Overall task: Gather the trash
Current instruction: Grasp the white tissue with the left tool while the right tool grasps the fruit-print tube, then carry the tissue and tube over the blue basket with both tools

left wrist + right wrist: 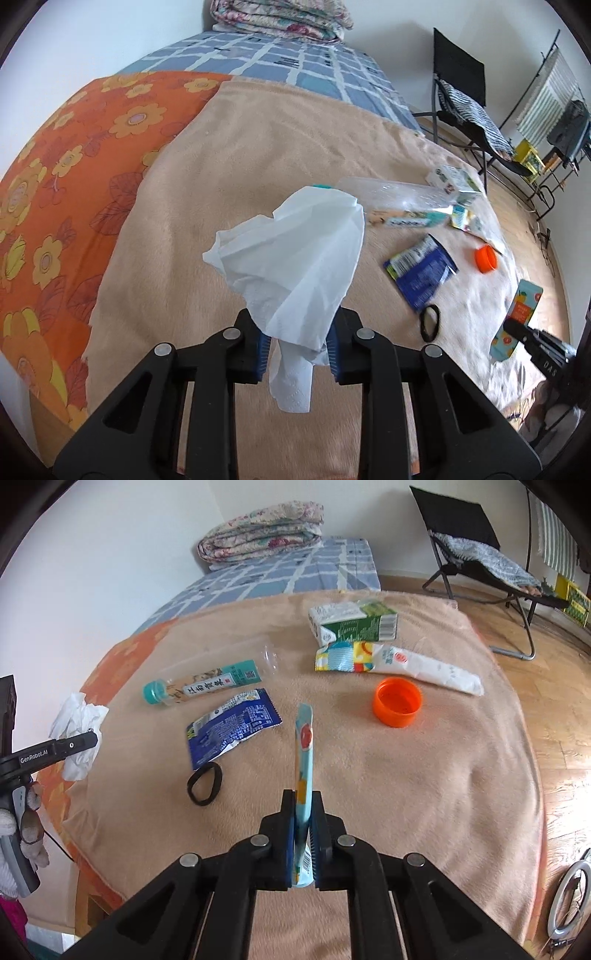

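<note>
My left gripper (297, 328) is shut on a crumpled white tissue (295, 254) and holds it above the tan blanket (229, 155); the tissue also shows in the right wrist view (79, 720). My right gripper (303, 805) is shut on a light-blue fruit-print wrapper (304, 753), held edge-on above the blanket; it also shows in the left wrist view (519, 314). On the blanket lie a clear bottle with a teal cap (207, 683), a blue snack wrapper (231, 727), an orange cap (397, 700), a green-white carton (352, 622), a white tube (424, 664) and a colourful packet (343, 657).
A black hair tie (205, 780) lies by the blue wrapper. An orange floral sheet (66, 177) and blue checked bedding (280, 59) with a folded quilt (262, 528) lie beyond. A black folding chair (480, 550) stands on the wooden floor (554, 701) at right.
</note>
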The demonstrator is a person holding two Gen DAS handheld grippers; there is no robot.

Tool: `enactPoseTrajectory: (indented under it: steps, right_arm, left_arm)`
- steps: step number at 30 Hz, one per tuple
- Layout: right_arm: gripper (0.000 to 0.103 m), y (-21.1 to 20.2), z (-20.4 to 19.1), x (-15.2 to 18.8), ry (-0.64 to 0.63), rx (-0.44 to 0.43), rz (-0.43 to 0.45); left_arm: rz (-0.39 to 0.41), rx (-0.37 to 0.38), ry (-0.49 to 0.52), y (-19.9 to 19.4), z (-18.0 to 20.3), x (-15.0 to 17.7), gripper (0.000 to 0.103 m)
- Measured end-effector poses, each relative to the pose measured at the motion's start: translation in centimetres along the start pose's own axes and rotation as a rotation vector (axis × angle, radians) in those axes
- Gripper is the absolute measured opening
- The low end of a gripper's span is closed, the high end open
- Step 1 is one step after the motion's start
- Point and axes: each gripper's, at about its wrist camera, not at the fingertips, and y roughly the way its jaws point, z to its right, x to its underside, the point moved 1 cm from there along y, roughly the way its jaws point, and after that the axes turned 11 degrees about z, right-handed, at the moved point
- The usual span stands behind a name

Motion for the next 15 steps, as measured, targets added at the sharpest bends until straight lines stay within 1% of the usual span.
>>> enactPoseTrajectory:
  steps: [4, 11, 15]
  right_arm:
    - [0.004, -2.4, 0.1, 0.4, 0.013, -0.022, 0.027]
    - [0.004, -6.9, -0.5, 2.6, -0.009, -0.069, 0.043]
    - [0.004, -9.4, -0.8, 3.9, -0.030, -0.089, 0.059]
  left_arm:
    - [0.007, 0.018, 0.026, -2.0, 0.7, 0.9, 0.024]
    - [0.008, 0.052, 0.059, -6.0, 2.0, 3.7, 0.024]
    - [0.006, 0.058, 0.067, -8.0, 2.3, 5.3, 0.024]
